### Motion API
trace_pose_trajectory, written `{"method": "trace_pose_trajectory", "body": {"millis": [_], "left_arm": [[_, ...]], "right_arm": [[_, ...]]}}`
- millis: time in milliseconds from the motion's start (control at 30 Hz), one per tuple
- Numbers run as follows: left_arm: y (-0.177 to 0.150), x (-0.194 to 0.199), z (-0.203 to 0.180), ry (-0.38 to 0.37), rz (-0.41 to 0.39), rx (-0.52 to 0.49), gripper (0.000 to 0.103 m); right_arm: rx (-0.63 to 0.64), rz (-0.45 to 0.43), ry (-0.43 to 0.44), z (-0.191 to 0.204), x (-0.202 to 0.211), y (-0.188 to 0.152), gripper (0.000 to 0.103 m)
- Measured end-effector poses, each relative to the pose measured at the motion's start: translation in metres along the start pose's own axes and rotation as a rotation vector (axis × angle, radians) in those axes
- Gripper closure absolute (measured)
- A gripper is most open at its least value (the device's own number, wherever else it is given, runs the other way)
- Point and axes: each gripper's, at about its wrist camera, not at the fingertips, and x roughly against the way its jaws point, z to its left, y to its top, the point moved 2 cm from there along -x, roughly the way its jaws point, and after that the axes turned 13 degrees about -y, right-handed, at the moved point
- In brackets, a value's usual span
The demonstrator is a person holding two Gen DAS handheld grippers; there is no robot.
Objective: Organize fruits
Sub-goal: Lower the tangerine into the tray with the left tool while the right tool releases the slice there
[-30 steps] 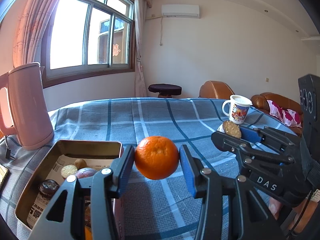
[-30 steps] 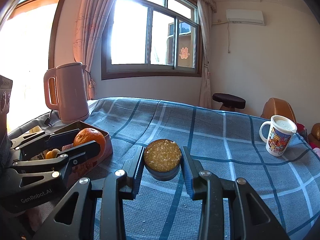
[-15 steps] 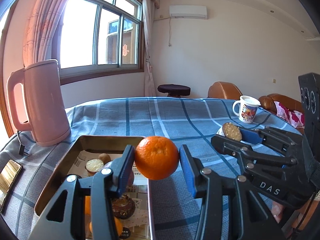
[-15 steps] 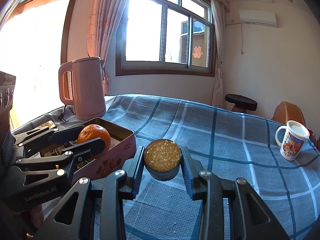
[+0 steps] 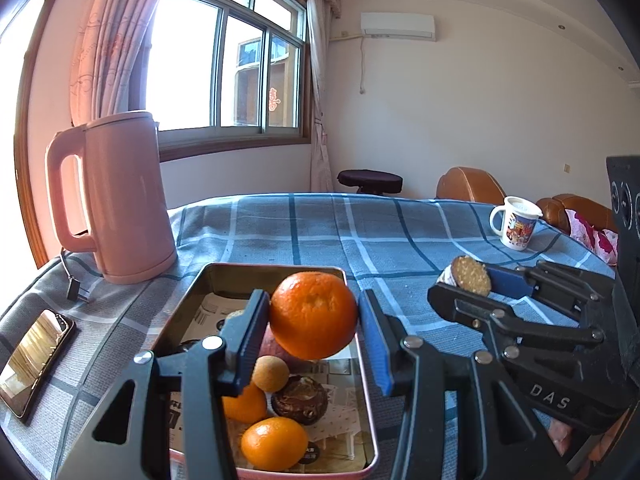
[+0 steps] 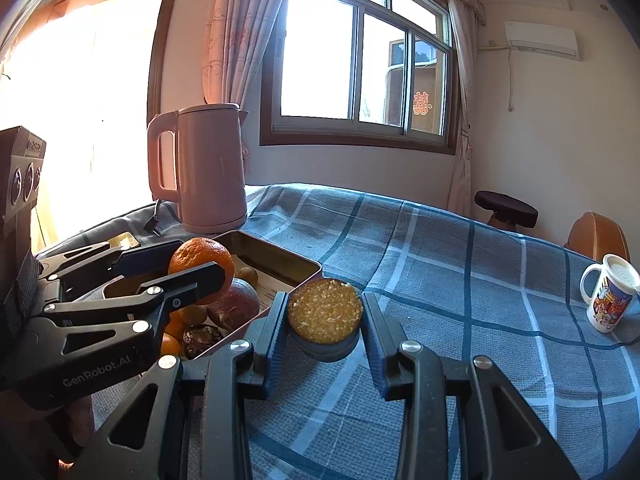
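My left gripper (image 5: 314, 312) is shut on a large orange (image 5: 314, 322) and holds it in the air over the open metal tin (image 5: 276, 269). The tin holds two small oranges (image 5: 274, 444), a tan round fruit (image 5: 272, 373), a dark brown one (image 5: 300, 400) and a reddish one partly hidden. My right gripper (image 6: 325, 316) is shut on a round dark piece with a golden crumbly top (image 6: 325, 308), held above the cloth just right of the tin (image 6: 280, 264). The right wrist view shows the left gripper (image 6: 200, 262) with the orange (image 6: 200, 258) over the tin.
A pink kettle (image 5: 120, 200) with its cord stands behind the tin to the left. A phone (image 5: 36, 356) lies at the table's left edge. A printed mug (image 5: 516, 228) sits far right on the blue checked cloth (image 5: 360, 232). A stool and brown chairs stand beyond.
Both grippers have moved left with their loads. The orange, earlier over the cloth beside the tin, now hangs over the tin. The round piece has come close to the tin's right wall.
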Motion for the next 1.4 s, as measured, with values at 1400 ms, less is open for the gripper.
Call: {"method": "trace_pose_trajectory", "body": {"millis": [1400], "left_arm": [[-0.009,0.020,0.081,0.163,0.083,0.088,0.055]], "right_arm": [[0.062,0.102,0.223,0.086,-0.036,0.006,0.065]]}}
